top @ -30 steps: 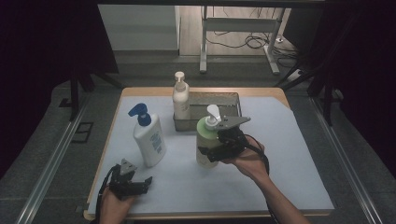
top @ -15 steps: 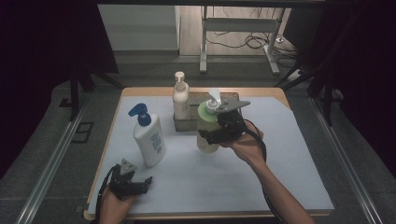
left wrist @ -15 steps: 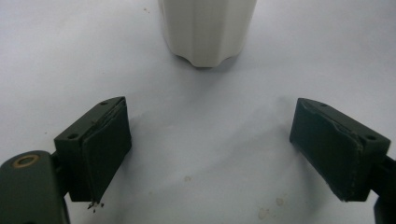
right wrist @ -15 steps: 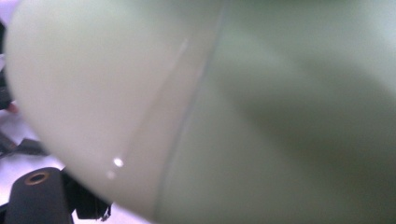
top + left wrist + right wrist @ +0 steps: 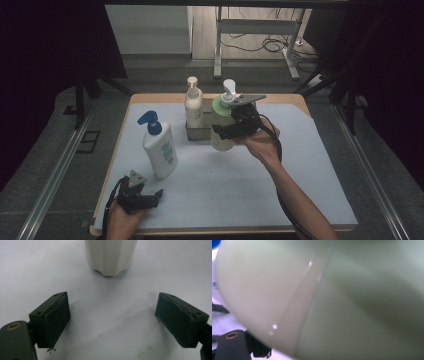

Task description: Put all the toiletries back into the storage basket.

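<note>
- High view, lower left of the frame: the left gripper (image 5: 156, 194) lies low on the white table cover (image 5: 240, 185), held by the person's left hand (image 5: 120, 220) at the bottom edge. Its jaws are spread and nothing sits between them.
- Left gripper view: the two black pads (image 5: 55, 322) stand wide apart over bare white cover, and the base of a white bottle (image 5: 111, 255) rises at the top centre, well clear of both pads.
- High view, just above and right of that gripper: the white pump bottle with the blue head (image 5: 159, 147) stands upright on the cover, apart from the gripper.
- High view, centre: the right gripper (image 5: 225, 131) is clamped around the pale green pump bottle (image 5: 220, 107) — its jaws grasp the body of the bottle below the white pump head. The person's right hand (image 5: 260, 142) and forearm run down to the lower right of the frame.
- The green bottle sits just right of centre, upright, right beside the grey metal holder (image 5: 197, 131); whether its base touches the cover I cannot tell.
- Right gripper view: the green bottle's wall (image 5: 324, 297) is close and blurred, with a bit of black jaw at the lower left pressed against it.
- High view, above centre: a cream pump bottle (image 5: 193, 105) stands upright in the grey holder, just left of the green one.
- Farthest back — the wooden table edge (image 5: 290, 98) and, beyond it, a metal frame (image 5: 255, 25) with cables on the floor.
</note>
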Demonstrator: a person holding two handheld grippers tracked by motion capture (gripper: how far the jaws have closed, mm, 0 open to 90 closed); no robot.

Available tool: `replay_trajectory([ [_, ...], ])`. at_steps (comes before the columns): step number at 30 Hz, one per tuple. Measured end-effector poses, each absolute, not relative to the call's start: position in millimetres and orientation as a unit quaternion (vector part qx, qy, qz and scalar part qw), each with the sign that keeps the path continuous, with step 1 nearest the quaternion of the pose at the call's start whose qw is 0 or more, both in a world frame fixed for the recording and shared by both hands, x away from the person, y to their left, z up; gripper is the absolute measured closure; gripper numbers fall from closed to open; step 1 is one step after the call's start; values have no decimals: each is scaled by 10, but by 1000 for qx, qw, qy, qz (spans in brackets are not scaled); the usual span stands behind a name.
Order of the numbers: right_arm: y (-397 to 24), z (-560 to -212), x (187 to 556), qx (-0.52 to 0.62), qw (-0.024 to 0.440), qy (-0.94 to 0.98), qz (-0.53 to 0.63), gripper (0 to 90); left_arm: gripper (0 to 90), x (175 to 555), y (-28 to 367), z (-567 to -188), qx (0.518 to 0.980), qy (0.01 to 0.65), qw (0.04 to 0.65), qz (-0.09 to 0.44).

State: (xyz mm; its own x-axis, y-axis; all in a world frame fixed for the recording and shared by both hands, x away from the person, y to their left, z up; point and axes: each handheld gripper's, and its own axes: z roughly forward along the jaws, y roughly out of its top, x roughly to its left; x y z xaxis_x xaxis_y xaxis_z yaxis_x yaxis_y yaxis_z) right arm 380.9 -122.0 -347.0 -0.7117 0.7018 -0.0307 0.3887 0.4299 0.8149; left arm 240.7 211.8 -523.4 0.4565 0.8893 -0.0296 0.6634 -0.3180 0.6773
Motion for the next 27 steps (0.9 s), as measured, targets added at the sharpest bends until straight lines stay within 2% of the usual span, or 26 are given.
replay_trajectory([
  [27,-1054,-3356,4330,369,215,805,411,119,122,2407,2117,-5234,792,491,318,177],
])
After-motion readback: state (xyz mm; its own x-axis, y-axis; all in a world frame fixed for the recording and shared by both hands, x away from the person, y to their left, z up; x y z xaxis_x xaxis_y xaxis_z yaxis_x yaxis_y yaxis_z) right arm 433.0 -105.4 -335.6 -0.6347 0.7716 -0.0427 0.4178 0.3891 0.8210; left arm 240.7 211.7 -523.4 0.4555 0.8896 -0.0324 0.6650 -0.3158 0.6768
